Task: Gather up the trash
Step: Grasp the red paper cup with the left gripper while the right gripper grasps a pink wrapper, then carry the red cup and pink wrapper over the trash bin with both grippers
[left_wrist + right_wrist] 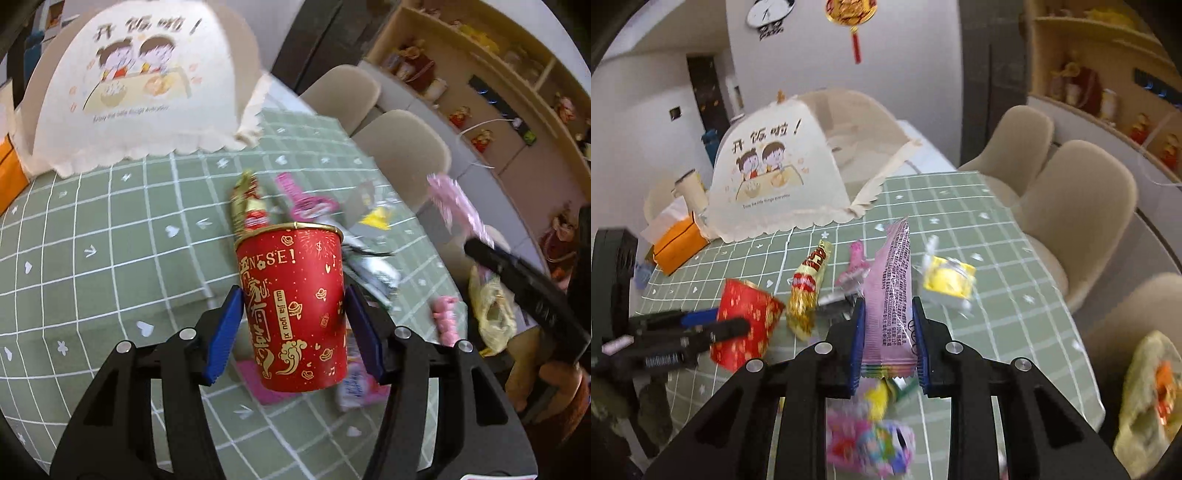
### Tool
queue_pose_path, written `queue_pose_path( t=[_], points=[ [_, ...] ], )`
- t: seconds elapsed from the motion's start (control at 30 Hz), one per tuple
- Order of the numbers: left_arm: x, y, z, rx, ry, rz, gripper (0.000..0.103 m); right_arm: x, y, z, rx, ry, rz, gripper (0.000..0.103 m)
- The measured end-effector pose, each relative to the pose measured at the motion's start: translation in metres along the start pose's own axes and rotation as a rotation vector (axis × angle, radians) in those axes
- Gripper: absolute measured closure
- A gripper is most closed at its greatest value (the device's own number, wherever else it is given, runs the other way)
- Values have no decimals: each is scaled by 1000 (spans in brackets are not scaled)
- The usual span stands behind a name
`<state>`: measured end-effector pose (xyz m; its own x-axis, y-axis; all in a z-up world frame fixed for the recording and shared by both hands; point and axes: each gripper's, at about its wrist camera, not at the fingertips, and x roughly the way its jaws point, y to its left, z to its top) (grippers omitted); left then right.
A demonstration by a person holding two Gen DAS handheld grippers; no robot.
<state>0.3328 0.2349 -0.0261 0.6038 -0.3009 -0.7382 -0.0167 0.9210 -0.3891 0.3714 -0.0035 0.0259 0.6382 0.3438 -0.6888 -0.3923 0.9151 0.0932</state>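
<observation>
My left gripper (293,299) is shut on a red paper cup (295,314) with gold print, held upright above the green checked tablecloth (92,240). The same cup (746,325) shows at the left of the right wrist view, tilted between those fingers. My right gripper (888,308) is shut on a long pink wrapper (890,273), its blue pads pressing both sides. That pink wrapper (458,206) also appears, blurred, up at the right of the left wrist view. On the cloth lie a gold and red wrapper (809,288), a yellow packet (947,282) and a small pink wrapper (855,262).
A cream mesh food cover (772,177) with a cartoon stands at the table's back, an orange tissue box (677,245) to its left. Beige chairs (1082,206) line the right edge. A yellowish plastic bag (1145,398) hangs at lower right. Colourful wrappers (871,439) lie below my right fingers.
</observation>
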Motion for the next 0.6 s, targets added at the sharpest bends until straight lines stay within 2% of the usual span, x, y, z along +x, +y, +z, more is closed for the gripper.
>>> queue_pose_path(
  t=[0.37,0.47,0.6],
  points=[
    [-58,-93,-13,154,-102,-174,49,-120,-37,-59,109,-154,-101,80],
    [-63,-124,-13,207,-129,-207,49,-146,-50,-71,118,-191,-137,80],
    [-61,-163,-13,223,-145,-256,49,-172,-77,-86,140,-204,-155,80]
  ],
)
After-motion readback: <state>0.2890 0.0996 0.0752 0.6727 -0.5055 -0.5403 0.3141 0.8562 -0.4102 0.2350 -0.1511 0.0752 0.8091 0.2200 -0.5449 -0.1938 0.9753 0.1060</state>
